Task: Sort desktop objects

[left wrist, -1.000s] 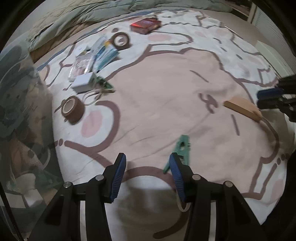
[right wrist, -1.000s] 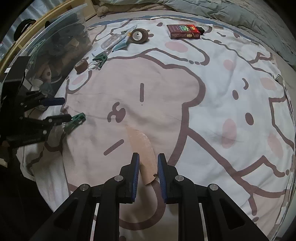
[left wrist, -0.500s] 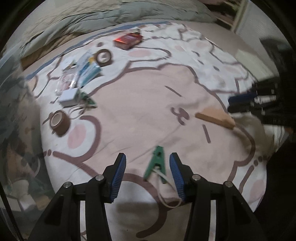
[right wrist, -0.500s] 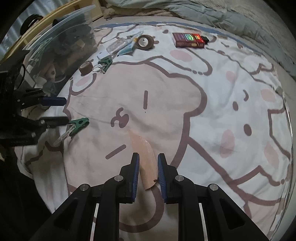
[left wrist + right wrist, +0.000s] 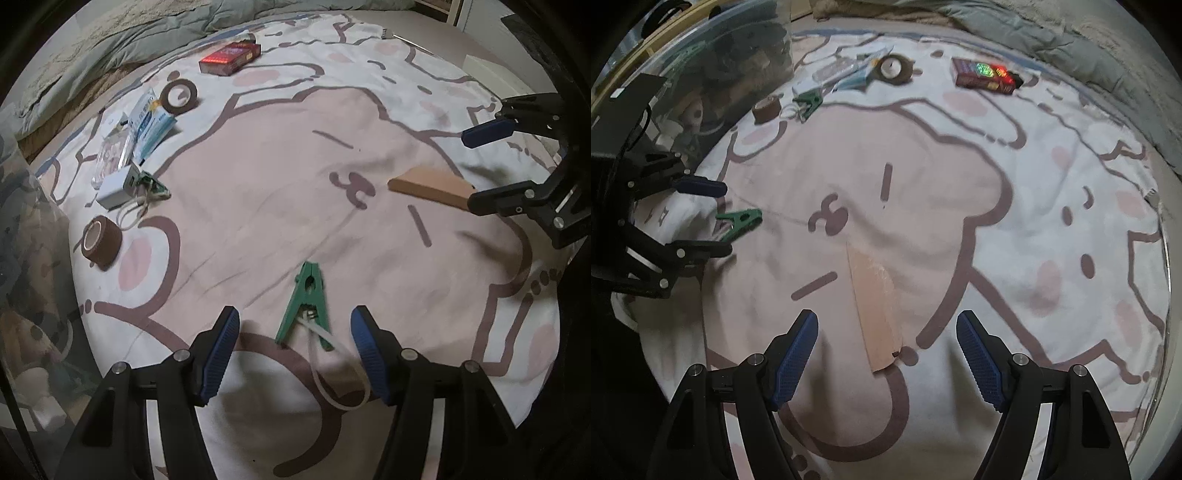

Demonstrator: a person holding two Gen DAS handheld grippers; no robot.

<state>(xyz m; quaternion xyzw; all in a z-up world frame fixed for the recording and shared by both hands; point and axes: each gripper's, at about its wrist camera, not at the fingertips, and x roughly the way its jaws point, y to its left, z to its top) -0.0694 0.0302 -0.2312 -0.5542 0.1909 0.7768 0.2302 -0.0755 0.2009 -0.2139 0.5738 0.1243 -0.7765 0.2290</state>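
Both jaws just opened wide, gripping nothing: left gripper [image 5: 295, 354] astride green clip [image 5: 306, 306], pads clear of it; right gripper [image 5: 886, 354] astride tan wedge [image 5: 873, 314], likewise untouched. Likely snags: clip's white loop [image 5: 332, 373] trailing under the left pad, catching or dragging on closure; thin wedge sinking into soft cloth, slipping or bunching fabric with it. Beneath, cartoon blanket [image 5: 258, 177] over a bed, grey quilt [image 5: 110, 40] behind, clear bin [image 5: 713, 74] at the side, tape rolls [image 5: 101, 242], red box [image 5: 229, 58] and packets [image 5: 149, 123] farther off.
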